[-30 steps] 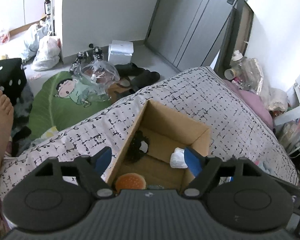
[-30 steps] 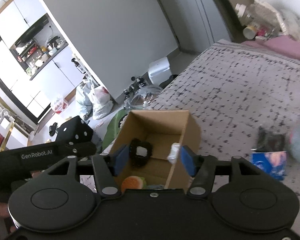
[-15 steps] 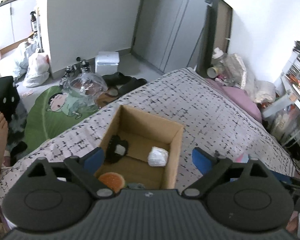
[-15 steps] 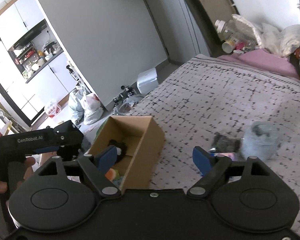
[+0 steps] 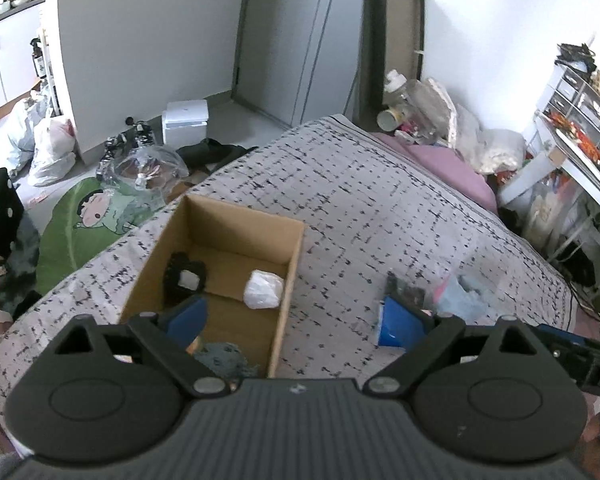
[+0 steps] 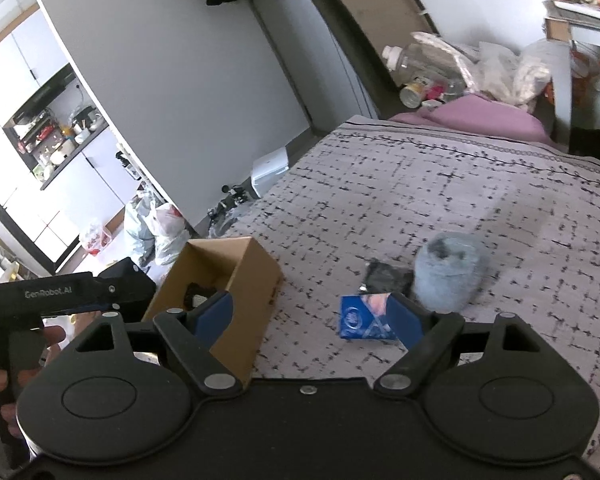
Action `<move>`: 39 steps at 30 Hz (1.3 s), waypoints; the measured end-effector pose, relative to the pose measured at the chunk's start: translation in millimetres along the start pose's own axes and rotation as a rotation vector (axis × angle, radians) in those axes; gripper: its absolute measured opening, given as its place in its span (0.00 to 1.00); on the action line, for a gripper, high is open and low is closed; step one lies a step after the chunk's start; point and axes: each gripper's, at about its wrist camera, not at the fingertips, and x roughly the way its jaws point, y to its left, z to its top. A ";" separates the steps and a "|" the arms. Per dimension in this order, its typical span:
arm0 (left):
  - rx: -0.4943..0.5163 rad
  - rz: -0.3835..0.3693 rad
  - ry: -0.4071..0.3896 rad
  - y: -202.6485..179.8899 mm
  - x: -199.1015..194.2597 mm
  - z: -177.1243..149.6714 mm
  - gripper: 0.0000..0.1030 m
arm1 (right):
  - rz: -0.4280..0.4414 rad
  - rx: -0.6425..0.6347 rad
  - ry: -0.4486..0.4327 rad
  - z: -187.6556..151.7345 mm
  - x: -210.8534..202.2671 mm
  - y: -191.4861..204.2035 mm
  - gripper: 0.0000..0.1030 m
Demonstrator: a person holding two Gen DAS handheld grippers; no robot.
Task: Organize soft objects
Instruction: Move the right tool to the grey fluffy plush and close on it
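A cardboard box [image 5: 292, 256] stands open on the bed [image 5: 380, 200]; it also shows in the right wrist view [image 6: 256, 276]. Inside lie a black ring-shaped soft item [image 5: 184, 276], a white wad [image 5: 263, 289] and a grey-blue knit piece [image 5: 224, 360]. On the bed right of the box lie a blue packet [image 6: 360, 318], a dark item [image 6: 384, 276] and a fluffy grey-blue object [image 6: 448, 276]. My left gripper [image 5: 296, 318] is open and empty above the box's right wall. My right gripper [image 6: 312, 314] is open and empty between the box and the packet.
The bed's far edge drops to a floor with a green cartoon mat [image 5: 84, 220], plastic bags [image 5: 52, 148], a clear bag [image 5: 148, 168] and a white box [image 5: 185, 120]. Bottles and clutter [image 5: 416, 108] sit at the headboard. A pink pillow [image 6: 472, 116] lies there too.
Both grippers have opened wider and swung right, away from over the box toward the items on the bed. The orange soft item in the box is now hidden behind my left finger.
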 end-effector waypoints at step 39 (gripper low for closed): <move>0.057 -0.118 0.105 -140.1 108.2 -6.0 0.55 | -0.051 0.412 -0.087 3.9 44.0 -138.0 0.51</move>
